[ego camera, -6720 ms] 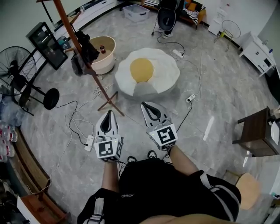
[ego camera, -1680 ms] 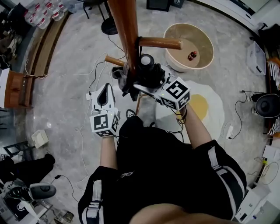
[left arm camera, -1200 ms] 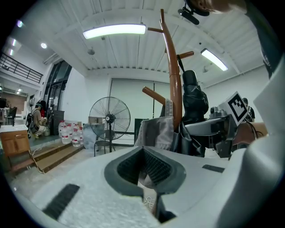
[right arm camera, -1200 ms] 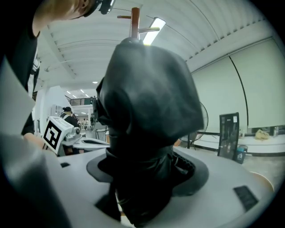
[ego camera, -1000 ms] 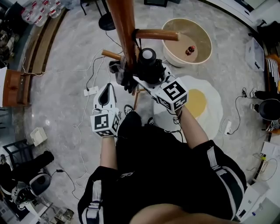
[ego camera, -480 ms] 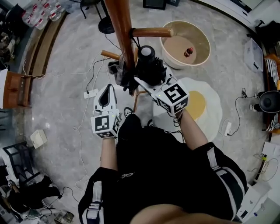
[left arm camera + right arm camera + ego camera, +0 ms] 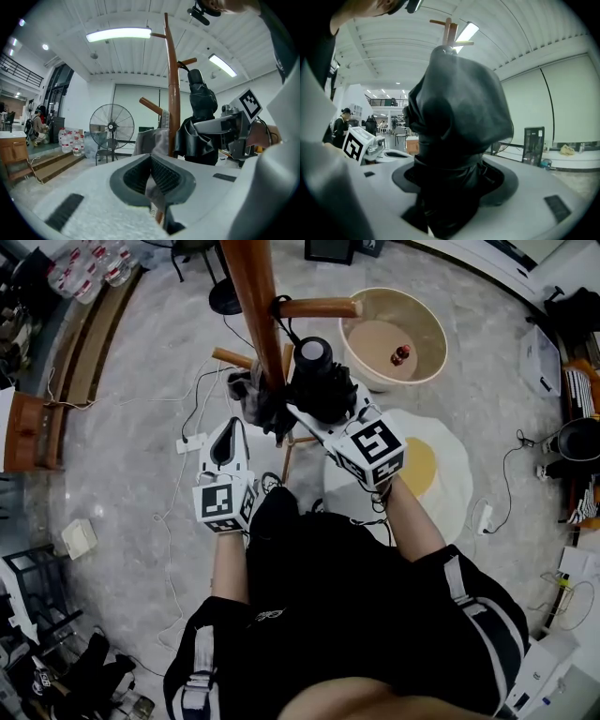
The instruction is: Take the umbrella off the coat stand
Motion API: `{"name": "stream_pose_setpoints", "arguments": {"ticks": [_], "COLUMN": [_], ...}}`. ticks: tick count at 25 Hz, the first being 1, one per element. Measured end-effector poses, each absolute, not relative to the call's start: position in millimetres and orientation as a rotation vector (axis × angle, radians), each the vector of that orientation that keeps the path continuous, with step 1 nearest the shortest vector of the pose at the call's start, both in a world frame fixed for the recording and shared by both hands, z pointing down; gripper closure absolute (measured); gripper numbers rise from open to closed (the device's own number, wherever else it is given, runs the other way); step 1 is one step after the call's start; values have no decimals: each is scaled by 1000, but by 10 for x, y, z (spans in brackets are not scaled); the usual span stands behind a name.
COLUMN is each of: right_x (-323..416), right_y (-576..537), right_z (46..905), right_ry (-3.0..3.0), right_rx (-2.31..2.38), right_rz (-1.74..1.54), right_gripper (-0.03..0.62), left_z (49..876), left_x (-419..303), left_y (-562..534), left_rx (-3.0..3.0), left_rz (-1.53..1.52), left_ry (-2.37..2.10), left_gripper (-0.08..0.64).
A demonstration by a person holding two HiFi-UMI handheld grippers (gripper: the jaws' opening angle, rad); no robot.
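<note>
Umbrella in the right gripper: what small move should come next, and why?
Probably lift the umbrella slightly and slide it outward along the peg. The right gripper is clamped on it, but its strap loops over that peg of the coat stand, so it must clear the tip.

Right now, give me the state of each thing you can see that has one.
umbrella: folded, strap looped over a peg of the coat stand
right gripper: shut on the umbrella
left gripper: shut, empty
grey cloth: hanging on the coat stand
ceiling light: on
</note>
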State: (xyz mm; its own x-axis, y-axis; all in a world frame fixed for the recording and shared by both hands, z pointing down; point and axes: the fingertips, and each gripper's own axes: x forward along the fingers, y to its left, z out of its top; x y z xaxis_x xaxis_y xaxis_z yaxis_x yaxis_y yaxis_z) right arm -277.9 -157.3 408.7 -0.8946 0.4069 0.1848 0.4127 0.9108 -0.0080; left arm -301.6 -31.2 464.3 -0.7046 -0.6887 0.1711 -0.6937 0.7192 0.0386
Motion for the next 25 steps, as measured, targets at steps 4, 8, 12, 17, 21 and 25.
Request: {"name": "stream_pose_setpoints", "arguments": {"ticks": [4,8,12,17,21,25], "right_x": [-2776,-2762,-2734,-2666,-2626,-2593], "right_y": [-1594,-1619,-1644,-1681,-1708,-1732], "right_z": [4023,3987,3940,3847,3771,3704], "right_ry": [-2902,-2911,-2924,-2947,-2968,-2987], "right_rx": [-630,-635,-643,-646,-643,-635], "right_rz": [-53,-48,-42,-39,-38,-38], "right_gripper": [295,296,296,296,296,296], "left_z": [4607,4587,4571,4555,4543,4522], "left_x": [-3004,-2999,-2998,-2954,-2934,-2907], "left_y": [-351,-377,-412,-461,-473,-470], "left_rx": [1125,1127,1127,1138,1143,1144], "left_rz": [46,52,57,60,66,69], "left_ry": [-2757,-2762,-2764,-2768,-2771,-2776], "left_gripper": [560,560,560,560,560,560]}}
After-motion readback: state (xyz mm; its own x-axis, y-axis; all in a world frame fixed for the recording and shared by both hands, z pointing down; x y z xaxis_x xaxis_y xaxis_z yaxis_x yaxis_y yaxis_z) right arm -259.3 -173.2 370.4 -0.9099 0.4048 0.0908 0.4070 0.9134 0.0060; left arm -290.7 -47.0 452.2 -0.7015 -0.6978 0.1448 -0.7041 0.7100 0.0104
